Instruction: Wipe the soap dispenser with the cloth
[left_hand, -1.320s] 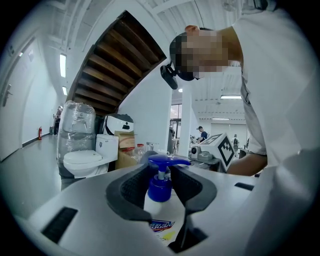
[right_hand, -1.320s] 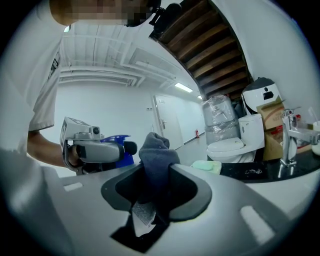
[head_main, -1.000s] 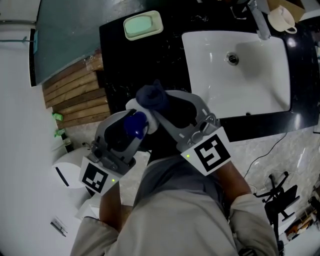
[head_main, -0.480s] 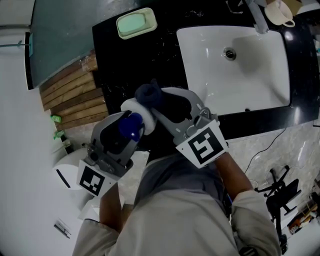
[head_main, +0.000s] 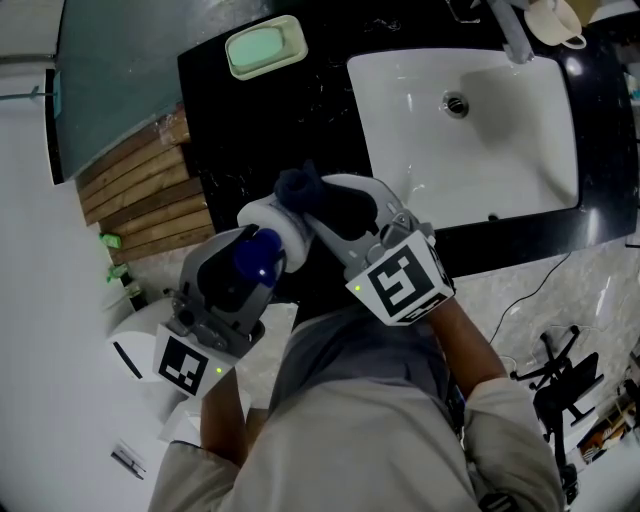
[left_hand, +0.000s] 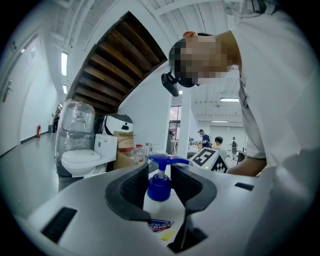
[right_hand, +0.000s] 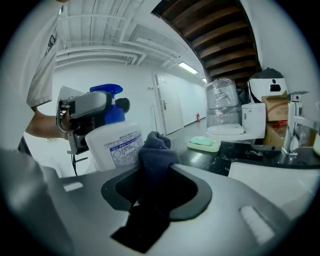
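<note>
Right gripper (right_hand: 155, 175) holds cloth (right_hand: 157, 150), partly hiding soap dispenser (right_hand: 112, 147).

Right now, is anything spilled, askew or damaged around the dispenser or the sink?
Nothing stands out. The soap dispenser sits straight between the left gripper's jaws, its pump intact. The right gripper holds the cloth bunched against its side. No spill shows on the counter or in the sink.

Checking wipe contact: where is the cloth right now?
In the right gripper view the dark cloth is clamped in the right gripper, up against the white soap dispenser held by the left gripper, over the black counter.
</note>
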